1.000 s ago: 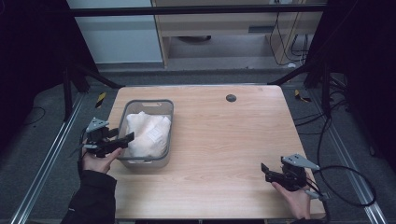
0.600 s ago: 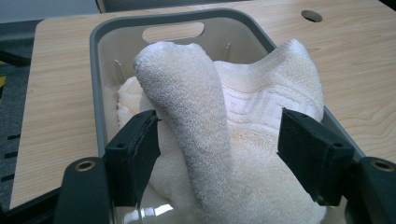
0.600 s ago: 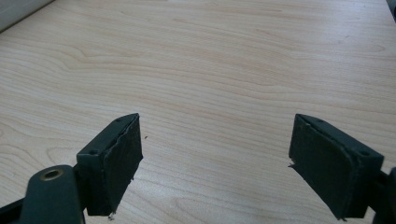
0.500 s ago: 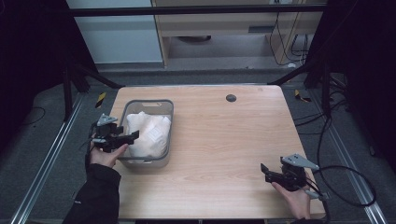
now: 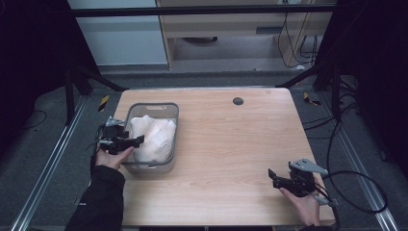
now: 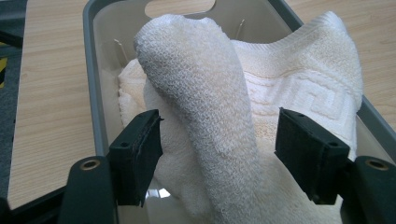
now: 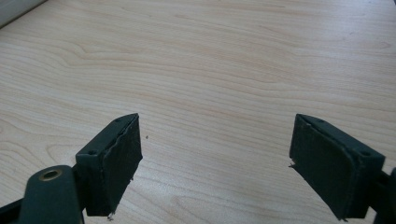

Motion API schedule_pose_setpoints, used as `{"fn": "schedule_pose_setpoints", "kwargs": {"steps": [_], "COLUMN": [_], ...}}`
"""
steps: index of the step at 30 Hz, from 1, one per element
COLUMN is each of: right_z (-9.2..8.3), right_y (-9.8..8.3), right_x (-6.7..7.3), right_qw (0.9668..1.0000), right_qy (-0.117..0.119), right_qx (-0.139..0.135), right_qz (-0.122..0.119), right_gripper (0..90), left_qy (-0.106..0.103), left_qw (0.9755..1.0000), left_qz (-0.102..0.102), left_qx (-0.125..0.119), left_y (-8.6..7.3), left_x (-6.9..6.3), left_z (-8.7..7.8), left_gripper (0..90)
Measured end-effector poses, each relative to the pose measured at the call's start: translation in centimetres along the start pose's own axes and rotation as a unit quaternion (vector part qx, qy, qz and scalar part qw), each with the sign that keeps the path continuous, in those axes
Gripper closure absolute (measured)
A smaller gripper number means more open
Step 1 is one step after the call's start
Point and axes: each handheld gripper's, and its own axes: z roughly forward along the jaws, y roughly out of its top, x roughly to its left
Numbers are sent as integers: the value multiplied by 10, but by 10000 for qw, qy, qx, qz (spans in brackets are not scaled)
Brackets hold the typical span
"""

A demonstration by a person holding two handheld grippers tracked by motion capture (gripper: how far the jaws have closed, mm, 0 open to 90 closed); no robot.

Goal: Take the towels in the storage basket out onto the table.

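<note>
The left gripper (image 5: 132, 141) sits at the near left wall of the grey basket (image 5: 172, 111), its jaws spread wide and reaching in over the rim; in the left gripper view a raised fold of the white towel (image 6: 219, 107) stands between the two pads, the left pad (image 6: 140, 151) just beside the cloth and the right one apart from it, so nothing is pinched; the jaws have just been closing a little, with the towel between them; the towel lies bunched inside the basket, which stands on the left half of the wooden surface (image 5: 231, 144); the right gripper (image 5: 275, 179) rests low at the near right corner of the surface, well apart from the basket, its jaws spread over bare wood; a small dark disc (image 5: 237, 101) lies near the far edge.
</note>
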Motion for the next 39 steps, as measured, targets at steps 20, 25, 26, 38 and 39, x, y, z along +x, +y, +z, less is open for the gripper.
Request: {"fn": "schedule_pose_setpoints", "kwargs": {"steps": [20, 25, 26, 38, 39], "right_z": [2, 3, 3, 3, 3], "right_y": [-1, 0, -1, -1, -1], "right_x": [0, 1, 1, 0, 0], "right_qw": [9999, 9999, 9999, 9998, 9998], "right_qy": [58, 74, 76, 109, 107], "right_qx": [99, 121, 123, 163, 167], "right_qz": [-42, -31, -31, -38, -36], "right_gripper": [160, 158, 158, 155, 155], "left_qy": [-219, -251, -238, -87, -84], "left_qw": [9985, 9977, 9976, 9968, 9970], "left_qz": [-57, -95, -95, 12, 15], "left_qx": [508, 616, 648, 788, 771], "left_y": [1, 1, 1, 5, 5], "left_x": [-3, -4, -4, -8, -8], "left_z": [19, 22, 22, 24, 23], "left_gripper": [483, 583, 613, 750, 752]}}
